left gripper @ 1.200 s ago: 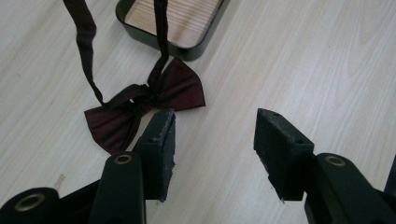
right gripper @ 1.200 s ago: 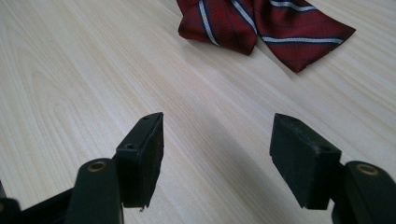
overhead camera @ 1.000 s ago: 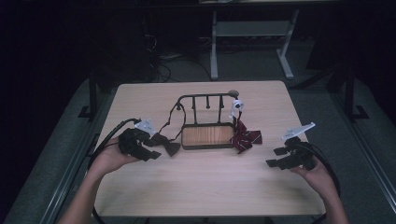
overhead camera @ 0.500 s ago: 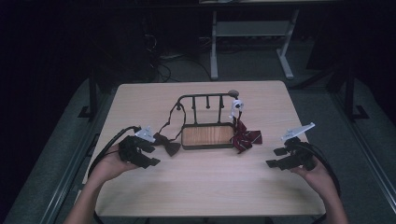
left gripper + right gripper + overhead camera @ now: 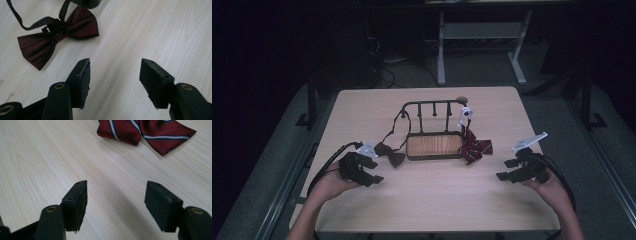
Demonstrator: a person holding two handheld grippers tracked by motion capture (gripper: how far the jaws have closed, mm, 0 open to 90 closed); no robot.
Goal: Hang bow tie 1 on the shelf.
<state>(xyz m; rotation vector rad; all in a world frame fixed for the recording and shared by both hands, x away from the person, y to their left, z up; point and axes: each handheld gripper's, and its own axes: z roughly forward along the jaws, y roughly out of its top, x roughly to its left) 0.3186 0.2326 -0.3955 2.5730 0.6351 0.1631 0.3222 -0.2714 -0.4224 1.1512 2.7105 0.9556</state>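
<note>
We count two bow ties: one dark red (image 5: 389, 153) near the table's (image 5: 432, 205) left edge, one striped red (image 5: 475, 148) toward the right edge. One rack (image 5: 434, 135) with one wooden tray base, mid-table. One white clip (image 5: 465, 113) on the rack. Two grippers: left (image 5: 373, 171), right (image 5: 507, 170). Two hands.

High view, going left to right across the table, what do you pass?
Left gripper → dark red bow tie → rack with wooden tray → striped bow tie → right gripper.
</note>
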